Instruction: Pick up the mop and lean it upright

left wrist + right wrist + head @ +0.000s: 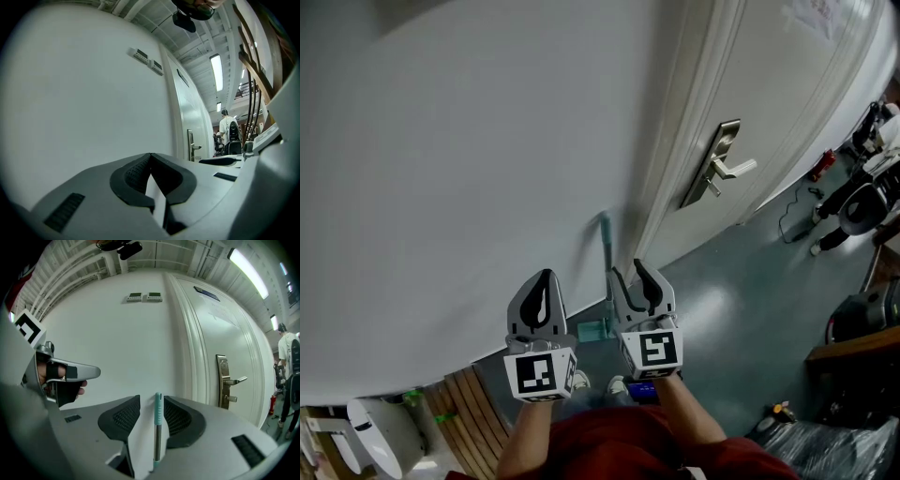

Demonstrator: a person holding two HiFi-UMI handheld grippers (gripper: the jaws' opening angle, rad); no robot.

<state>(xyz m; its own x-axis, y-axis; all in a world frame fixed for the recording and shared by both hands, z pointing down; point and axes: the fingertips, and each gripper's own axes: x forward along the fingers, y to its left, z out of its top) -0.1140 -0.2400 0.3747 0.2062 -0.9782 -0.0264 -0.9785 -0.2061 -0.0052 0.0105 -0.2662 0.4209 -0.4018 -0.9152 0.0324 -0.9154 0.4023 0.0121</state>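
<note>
Right gripper (150, 402) stands wide around the upright mop handle (158, 427); left gripper (151, 156) is pinched together, empty; a brushing jaw could slide the handle along the wall (441, 187).

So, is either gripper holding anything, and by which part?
Nothing. The right gripper is open, the mop handle free between its jaws; the left gripper is shut on nothing.

Facing white wall (441, 187); white door (797, 103), metal handle (731, 170) standing to my right; grey floor (741, 291) shining; ceiling light (248, 266) glowing.
</note>
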